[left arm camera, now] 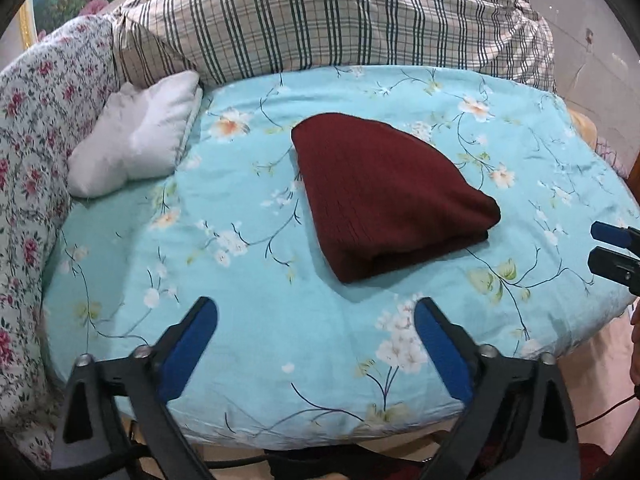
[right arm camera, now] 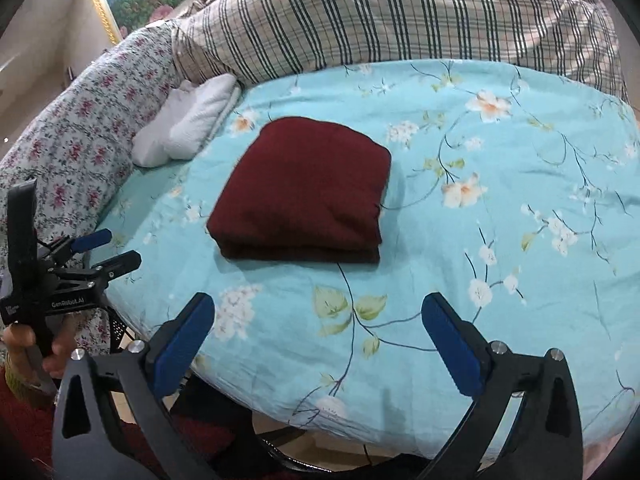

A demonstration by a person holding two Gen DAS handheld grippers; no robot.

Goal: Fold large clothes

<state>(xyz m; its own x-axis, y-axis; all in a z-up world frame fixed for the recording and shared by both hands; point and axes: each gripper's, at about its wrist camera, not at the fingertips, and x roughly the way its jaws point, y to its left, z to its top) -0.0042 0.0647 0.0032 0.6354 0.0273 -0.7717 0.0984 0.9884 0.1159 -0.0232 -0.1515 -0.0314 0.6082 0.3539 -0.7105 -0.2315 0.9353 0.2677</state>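
Observation:
A dark red garment [left arm camera: 384,196] lies folded into a compact stack on the light blue floral sheet [left arm camera: 280,340]; it also shows in the right wrist view [right arm camera: 304,188]. My left gripper [left arm camera: 316,320] is open and empty, held back near the bed's front edge, short of the garment. It shows at the left of the right wrist view [right arm camera: 108,248], held in a hand. My right gripper [right arm camera: 318,316] is open and empty, also short of the garment. Its blue fingertips [left arm camera: 608,234] show at the right edge of the left wrist view.
A small white pillow [left arm camera: 136,144] lies left of the garment. A plaid duvet [left arm camera: 340,24] is bunched along the far side. A pink floral quilt [left arm camera: 36,128] runs along the left edge. The bed's front edge [right arm camera: 360,432] drops off below my grippers.

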